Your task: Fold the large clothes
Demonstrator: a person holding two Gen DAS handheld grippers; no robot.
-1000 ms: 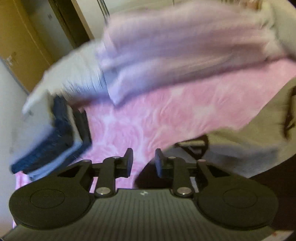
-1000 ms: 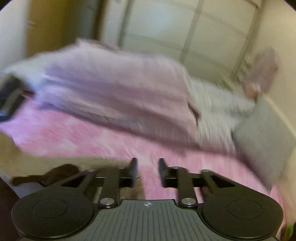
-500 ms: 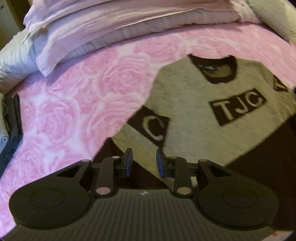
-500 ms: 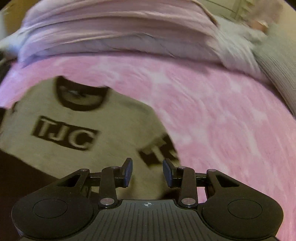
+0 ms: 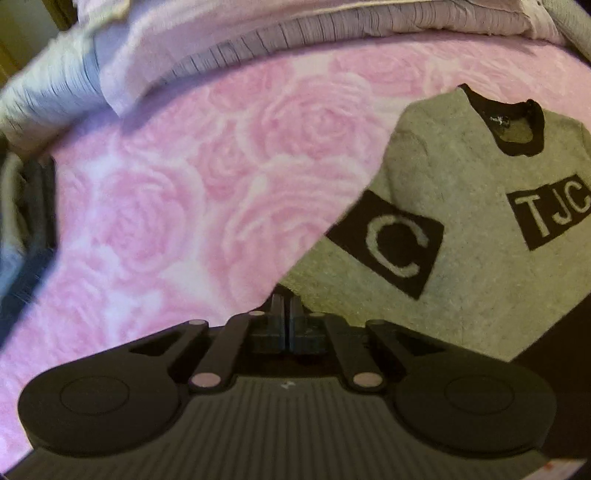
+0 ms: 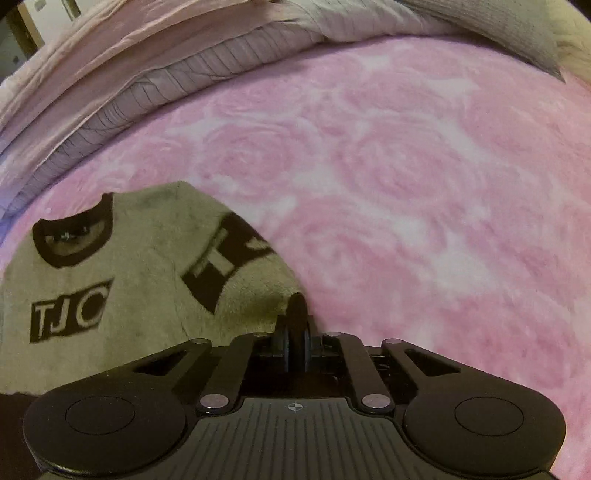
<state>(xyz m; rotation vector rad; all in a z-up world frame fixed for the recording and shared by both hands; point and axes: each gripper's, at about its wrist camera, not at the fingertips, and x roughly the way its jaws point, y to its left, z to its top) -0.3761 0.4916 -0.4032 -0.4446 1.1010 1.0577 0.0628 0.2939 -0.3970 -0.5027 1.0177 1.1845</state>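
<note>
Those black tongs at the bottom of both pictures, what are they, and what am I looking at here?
They are two hand-held grabbers, one in each of a person's hands, each with a wide-angle camera looking forward along its fingers. One picture comes from the left tongs, the other from the right tongs. Both look over a pink rose-patterned blanket on a bed, with folded pale bedding at the far side. A grey knitted sweater with black TJC patches lies spread on the blanket. Each pair of tongs is closed at a side edge of the sweater, apparently pinching it, left and right, probably to start a fold.
</note>
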